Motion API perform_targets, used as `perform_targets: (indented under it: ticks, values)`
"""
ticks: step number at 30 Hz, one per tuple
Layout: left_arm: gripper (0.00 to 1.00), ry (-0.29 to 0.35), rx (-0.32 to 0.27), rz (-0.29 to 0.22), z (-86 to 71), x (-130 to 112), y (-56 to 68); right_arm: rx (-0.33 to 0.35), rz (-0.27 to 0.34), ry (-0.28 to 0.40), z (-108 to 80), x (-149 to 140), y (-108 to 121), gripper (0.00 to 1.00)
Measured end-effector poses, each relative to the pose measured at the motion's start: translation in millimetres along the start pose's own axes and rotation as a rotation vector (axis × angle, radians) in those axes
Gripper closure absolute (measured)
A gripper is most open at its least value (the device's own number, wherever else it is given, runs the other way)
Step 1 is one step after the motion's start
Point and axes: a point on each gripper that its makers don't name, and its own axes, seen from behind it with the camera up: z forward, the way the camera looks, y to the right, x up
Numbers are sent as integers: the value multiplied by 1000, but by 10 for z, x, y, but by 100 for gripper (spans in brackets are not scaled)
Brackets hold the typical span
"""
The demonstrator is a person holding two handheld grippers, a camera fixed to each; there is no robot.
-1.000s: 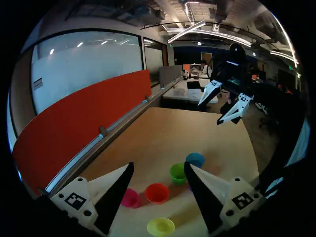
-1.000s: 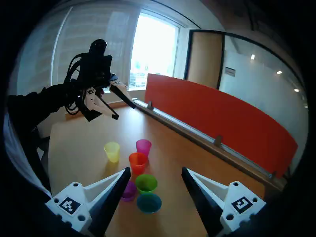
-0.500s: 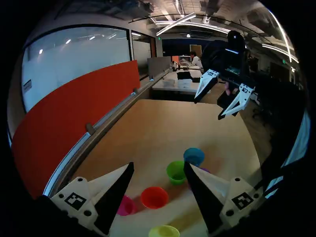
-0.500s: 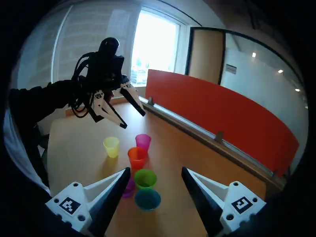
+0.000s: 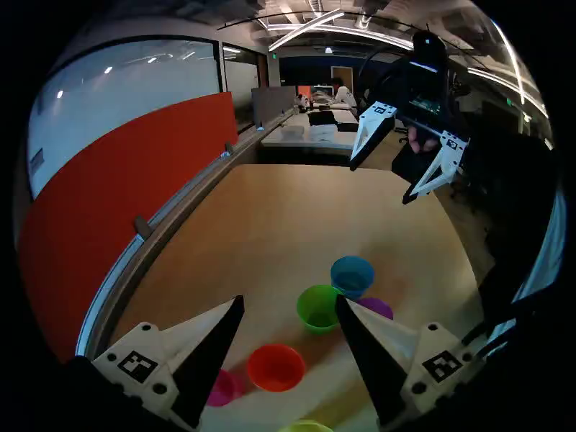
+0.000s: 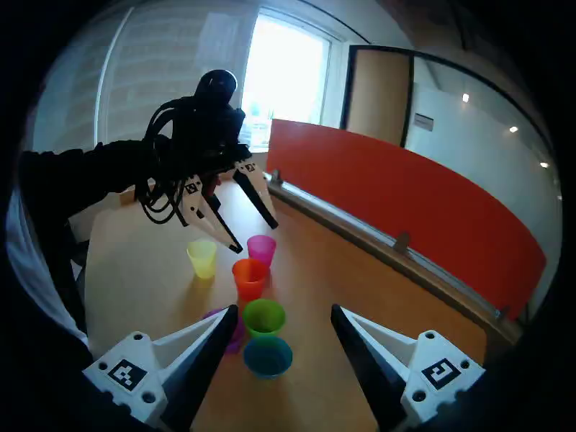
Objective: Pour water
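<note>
- Cups in six colours stand upright in a loose cluster on the wooden table, with the orange cup near the middle of the group.
- Seen from the right gripper view, the pink cup is just beyond the orange cup and the yellow cup is beyond it to the left.
- The green cup sits just in front of the orange cup, and the blue cup is nearer again.
- The purple cup, near-left of the orange cup, is partly hidden by a finger.
- Whether any cup holds water cannot be told.
- The left gripper hangs in the air just beyond the orange cup, jaws apart and gripping nothing.
- The right gripper is held well beyond the orange cup in the left gripper view, its jaws also apart and empty.
- A red partition runs along the table edge to one side of the orange cup.
</note>
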Motion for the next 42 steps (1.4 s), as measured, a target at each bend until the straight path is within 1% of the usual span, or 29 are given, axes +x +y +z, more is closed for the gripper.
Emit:
perform_targets:
  ticks: [9,21,32,38,42]
  values:
    - [6,-24,-23,12,228,-61,49,1,2,-2,20,-57,19,0]
    - [6,-46,-68,21,518,-101,219,9,4,-6,64,-134,25,0]
    - [6,-92,-99,37,755,-186,349,6,3,-10,60,-185,57,0]
    - [6,-121,-118,44,881,-255,445,6,1,-10,64,-199,64,0]
    - [6,-135,-122,48,968,-292,487,6,3,-10,65,-218,70,0]
